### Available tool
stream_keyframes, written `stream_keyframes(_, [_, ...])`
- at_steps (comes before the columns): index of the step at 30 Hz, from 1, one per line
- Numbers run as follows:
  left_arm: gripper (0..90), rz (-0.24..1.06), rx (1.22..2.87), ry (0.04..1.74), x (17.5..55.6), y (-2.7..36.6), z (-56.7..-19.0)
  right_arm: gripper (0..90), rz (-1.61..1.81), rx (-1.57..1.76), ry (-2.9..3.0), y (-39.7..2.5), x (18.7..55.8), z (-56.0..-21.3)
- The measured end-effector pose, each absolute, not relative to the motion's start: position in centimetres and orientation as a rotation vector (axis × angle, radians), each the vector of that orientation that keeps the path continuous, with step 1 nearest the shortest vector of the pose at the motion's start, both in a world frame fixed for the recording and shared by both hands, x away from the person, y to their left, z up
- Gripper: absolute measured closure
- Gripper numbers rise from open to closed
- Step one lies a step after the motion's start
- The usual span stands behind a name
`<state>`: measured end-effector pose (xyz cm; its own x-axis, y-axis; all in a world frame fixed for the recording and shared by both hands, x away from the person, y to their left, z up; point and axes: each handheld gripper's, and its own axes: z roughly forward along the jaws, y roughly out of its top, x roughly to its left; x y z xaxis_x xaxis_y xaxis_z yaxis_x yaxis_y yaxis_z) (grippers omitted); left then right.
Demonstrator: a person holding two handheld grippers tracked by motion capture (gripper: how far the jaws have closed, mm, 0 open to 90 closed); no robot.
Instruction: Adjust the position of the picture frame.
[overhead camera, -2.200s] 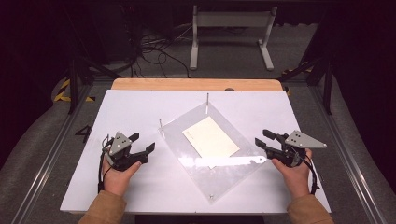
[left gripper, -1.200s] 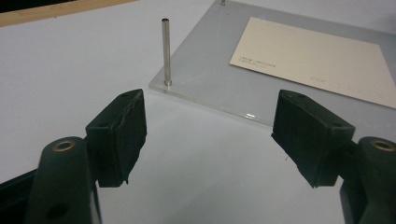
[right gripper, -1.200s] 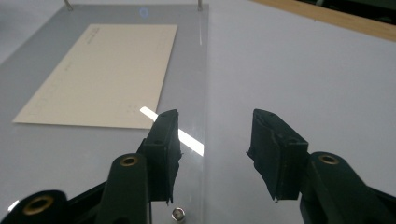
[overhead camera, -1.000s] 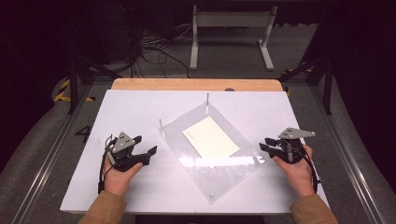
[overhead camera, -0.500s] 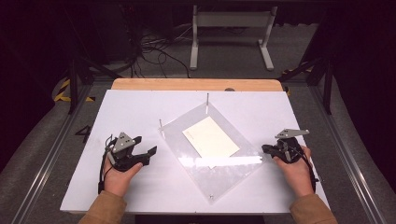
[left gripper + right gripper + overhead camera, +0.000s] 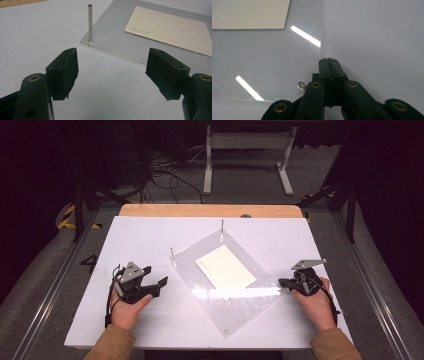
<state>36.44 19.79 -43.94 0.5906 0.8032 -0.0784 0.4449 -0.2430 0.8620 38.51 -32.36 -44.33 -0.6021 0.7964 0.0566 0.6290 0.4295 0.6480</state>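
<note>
Card [image 6: 225,266] on clear plate [image 6: 235,307], mid-table [image 6: 150,235]; posts [image 6: 222,225] at plate's far corners.

White table [image 6: 150,240] w/ wooden far edge; clear acrylic plate [image 6: 240,305] lies flat on it, btwn both grippers, just ahead of left one.

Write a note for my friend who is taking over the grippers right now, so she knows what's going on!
Left gripper: jaws wide open, holding nothing, resting on the white table just left of the clear plate.
Right gripper: jaws shut together, tips at the plate's right corner; whether they pinch its edge can't be told.
Things: the clear plate lies flat and turned like a diamond, with a cream card at its middle. Thin metal posts stand upright at two corners; the right corner has a small metal fitting beside the shut jaws.
Done: nothing lifted yet.
Left: probably grip and move the plate.
</note>
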Motion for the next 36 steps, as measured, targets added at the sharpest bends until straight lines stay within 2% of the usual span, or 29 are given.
stream_keyframes(25, [26.5, 0.471, 1.888, 1.037, 36.7, 19.9, -44.2, 89.6, 0.991, 0.975, 2.689, -26.2, 36.4, -44.4])
stream_keyframes(29, [26.5, 0.470, 1.886, 1.041, 36.7, 20.0, -44.2, 82.4, 0.925, 0.916, 2.708, -25.9, 36.1, -43.6])
stream_keyframes(36, [26.5, 0.471, 1.890, 1.034, 36.6, 20.1, -44.1, 78.0, 0.939, 0.774, 2.767, -24.5, 34.9, -42.0])
